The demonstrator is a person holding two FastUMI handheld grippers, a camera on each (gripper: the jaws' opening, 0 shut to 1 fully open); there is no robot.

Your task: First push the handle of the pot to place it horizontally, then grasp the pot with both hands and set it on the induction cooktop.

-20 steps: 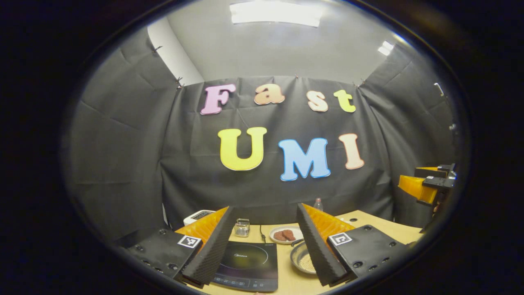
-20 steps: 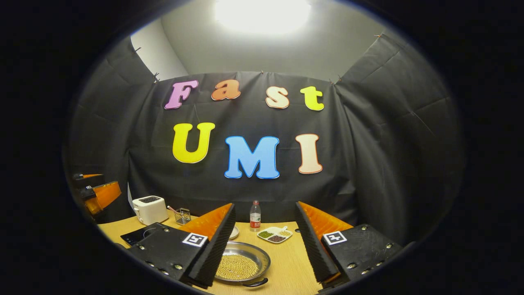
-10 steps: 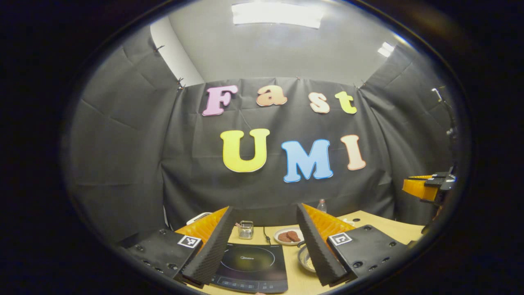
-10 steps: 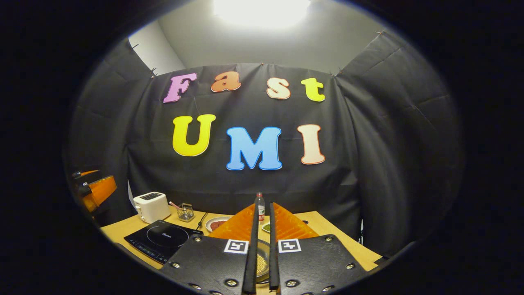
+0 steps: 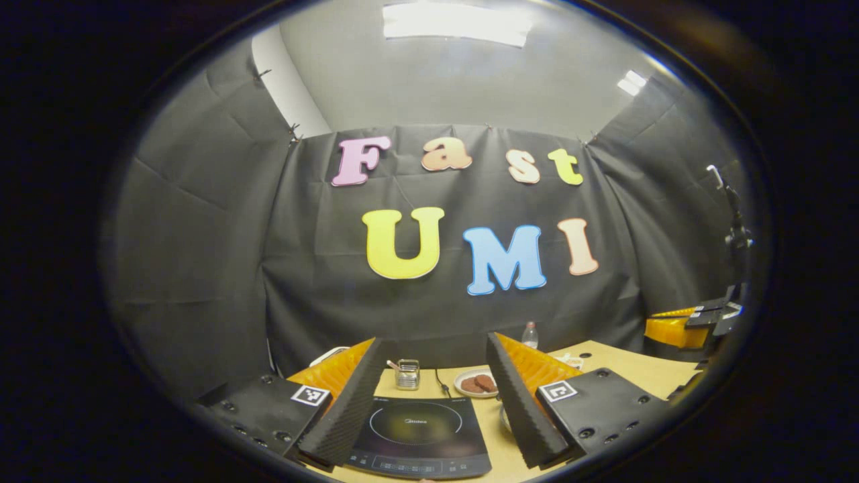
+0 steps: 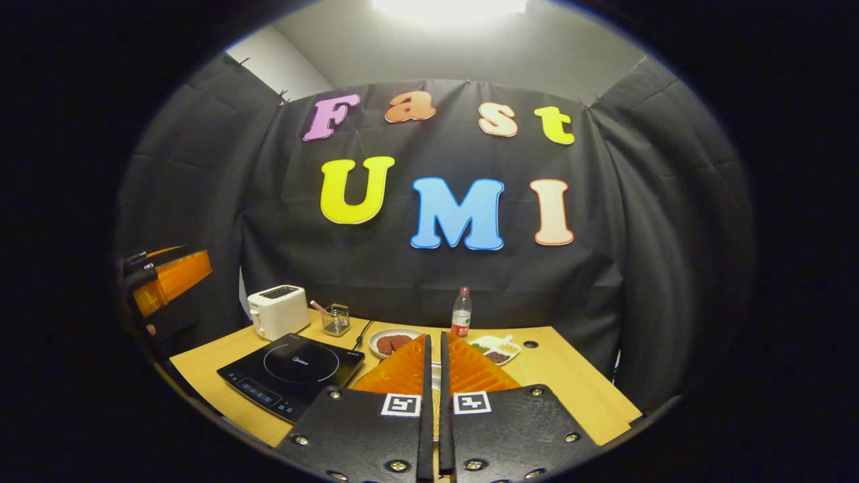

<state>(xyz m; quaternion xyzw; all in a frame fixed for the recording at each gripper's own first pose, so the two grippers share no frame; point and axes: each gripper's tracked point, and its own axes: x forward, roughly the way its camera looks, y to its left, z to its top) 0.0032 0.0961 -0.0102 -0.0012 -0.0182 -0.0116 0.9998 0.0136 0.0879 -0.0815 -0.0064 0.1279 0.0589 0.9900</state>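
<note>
Between the right gripper's fingers: the right gripper (image 6: 434,402) has its fingers drawn together, a thin slit left between them with nothing gripped. A closed tip makes a narrow, stiff pusher, which I judge suits nudging a handle.
Right gripper's aim: it points down at the pot (image 6: 436,396), of which a sliver of rim and pale grains shows through the slit; the handle is hidden behind the fingers, so its direction cannot be told.
Left gripper's fingers: the left gripper (image 5: 429,396) is spread wide and holds nothing, hanging above the bench's front edge, probably waiting for the two-handed lift.
Between the left fingers: the induction cooktop (image 5: 419,429) lies flat and bare near the bench's front-left corner, ready as the landing spot.
Pot's place: its edge (image 5: 504,417) peeks out just right of the cooktop, apart from it, toward the middle of the bench's front edge.
Stage: I judge the handle push is the step in hand; the pot is not yet on the cooktop.
Back edge of the bench (image 6: 221,362): toaster (image 6: 277,310), wire basket (image 6: 335,319), plate of brown patties (image 6: 392,343), water bottle (image 6: 460,314) and divided dish (image 6: 496,349) stand out of the way.
</note>
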